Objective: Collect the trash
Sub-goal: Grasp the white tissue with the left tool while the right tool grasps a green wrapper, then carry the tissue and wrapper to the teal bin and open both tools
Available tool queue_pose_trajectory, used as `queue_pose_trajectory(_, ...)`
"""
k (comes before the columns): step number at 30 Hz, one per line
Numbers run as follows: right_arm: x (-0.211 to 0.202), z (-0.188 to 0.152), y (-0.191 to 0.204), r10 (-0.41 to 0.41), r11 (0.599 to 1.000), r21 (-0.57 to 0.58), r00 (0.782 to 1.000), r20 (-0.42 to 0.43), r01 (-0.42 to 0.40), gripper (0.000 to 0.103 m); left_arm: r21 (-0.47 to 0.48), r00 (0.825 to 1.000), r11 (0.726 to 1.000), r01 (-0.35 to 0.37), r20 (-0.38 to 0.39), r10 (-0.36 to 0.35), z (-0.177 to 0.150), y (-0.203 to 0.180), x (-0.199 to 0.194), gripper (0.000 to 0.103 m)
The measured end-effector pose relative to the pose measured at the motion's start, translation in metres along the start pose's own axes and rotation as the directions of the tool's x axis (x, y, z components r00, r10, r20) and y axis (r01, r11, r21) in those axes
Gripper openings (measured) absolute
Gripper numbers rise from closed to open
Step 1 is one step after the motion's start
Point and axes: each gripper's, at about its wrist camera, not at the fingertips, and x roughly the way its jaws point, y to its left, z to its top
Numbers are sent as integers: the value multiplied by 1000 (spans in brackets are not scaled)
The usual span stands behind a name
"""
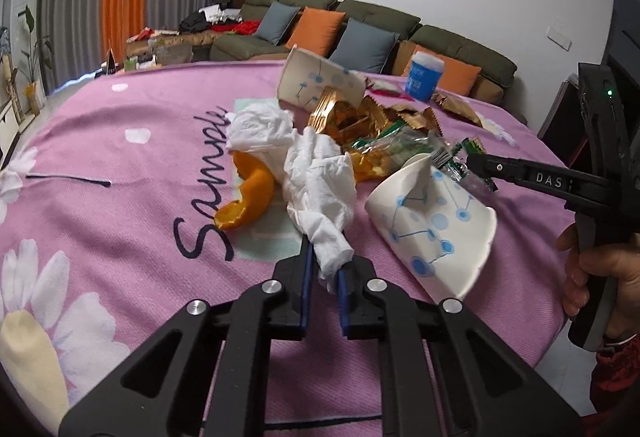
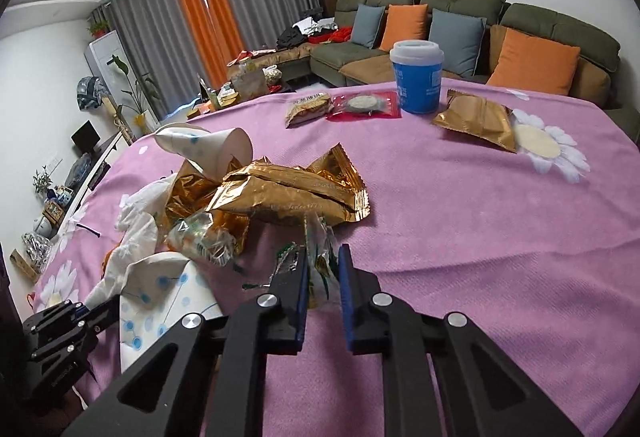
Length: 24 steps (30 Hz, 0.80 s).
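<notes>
A heap of trash lies on the pink tablecloth [image 1: 132,197]. It holds crumpled white tissue [image 1: 320,177], an orange peel [image 1: 250,193], two crushed paper cups [image 1: 436,225] [image 1: 320,81] and gold wrappers [image 2: 288,193]. My left gripper [image 1: 326,257] is shut on the near end of the tissue, which runs up between its blue pads. My right gripper [image 2: 323,255] is shut on a clear and green wrapper [image 2: 320,269] at the near edge of the heap. In the left wrist view the right gripper [image 1: 476,163] comes in from the right, pinching that wrapper [image 1: 456,161].
A blue lidded cup [image 2: 416,77] stands at the table's far side with sealed snack packets [image 2: 364,103] and a gold packet [image 2: 476,121] beside it. A green sofa [image 2: 520,33] with cushions lies beyond. A person's hand [image 1: 596,277] holds the right gripper's handle.
</notes>
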Motion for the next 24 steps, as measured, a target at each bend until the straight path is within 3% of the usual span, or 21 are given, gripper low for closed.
queue_pose_trajectory(8, -45, 1, 3, -47, 999, 7, 992, 114, 46, 11, 19, 997, 1000, 9, 75, -11, -1, -1, -36, 9)
queue_pose_trajectory(12, -68, 5, 20, -27, 999, -31, 985, 168, 33, 11, 20, 992, 1000, -6, 129, 4, -2, 2, -61, 9)
queue_pose_trajectory(18, -88, 10, 74, 80, 989, -136, 972, 220, -51, 11, -5, 975, 1000, -29, 221, 30, -4, 15, -111, 9)
queue_pose_trajectory(24, -81, 11, 143, 221, 953, -250, 956, 191, -171, 11, -67, 943, 990, -122, 305, 137, -8, 50, -160, 9)
